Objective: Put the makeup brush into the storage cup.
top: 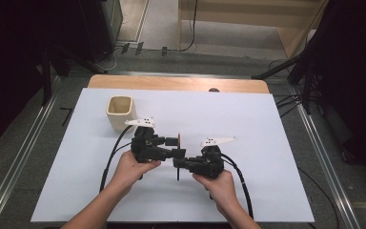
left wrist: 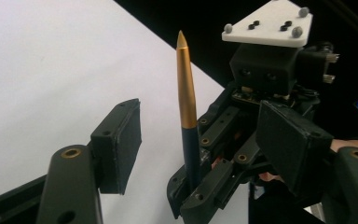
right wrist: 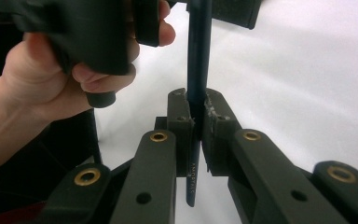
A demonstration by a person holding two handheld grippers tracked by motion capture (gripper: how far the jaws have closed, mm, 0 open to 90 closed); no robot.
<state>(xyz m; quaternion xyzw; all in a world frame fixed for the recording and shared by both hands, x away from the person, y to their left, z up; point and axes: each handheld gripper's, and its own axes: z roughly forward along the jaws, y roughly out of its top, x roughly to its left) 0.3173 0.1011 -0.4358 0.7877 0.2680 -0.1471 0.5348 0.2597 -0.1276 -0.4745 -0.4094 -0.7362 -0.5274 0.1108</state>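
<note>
Item 1: slim pen with a dark blue barrel and a tapered gold-coloured cap end (left wrist: 187, 93). It stands upright above the white table sheet (top: 248, 119), near the sheet's middle, between the 2 grippers; in the high view it shows as a thin dark stick (top: 178, 164).

Item 2: right gripper (right wrist: 196, 123), black. Its 2 jaws are clenched on the pen's dark barrel, pads pressing from both sides, the lower end of the barrel poking out below them.

Item 3: left gripper (left wrist: 205, 140), black. Its jaws stand apart on either side of the pen, released, with no pad touching it.

Item 4: cream square-sided cup (top: 120, 112), upright on the sheet, far left of the grippers, well apart from the pen.
</note>
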